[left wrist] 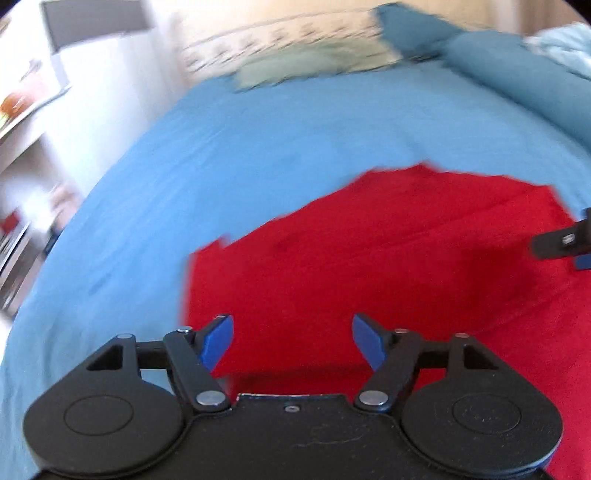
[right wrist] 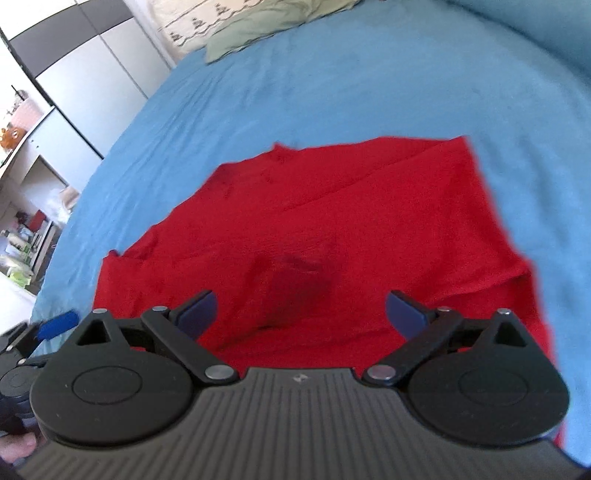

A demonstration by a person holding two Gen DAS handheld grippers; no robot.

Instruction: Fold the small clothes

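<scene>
Both the left gripper (left wrist: 291, 341) and right gripper (right wrist: 301, 314) are hovering with jaws apart, empty, over the red garment (right wrist: 332, 221), seemingly readying a fold.

Bed in blue sheet (right wrist: 332, 92) — red garment (right wrist: 332, 221) spread flat; green pillow (right wrist: 266, 22) at far end.

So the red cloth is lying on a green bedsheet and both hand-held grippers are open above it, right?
Not quite. The bedsheet is blue, not green; the right wrist view shows it plainly. Only the pillow at the far end is green. The rest is right: the red cloth lies on it, and the left hand-held gripper and right hand-held gripper are open above it.
</scene>
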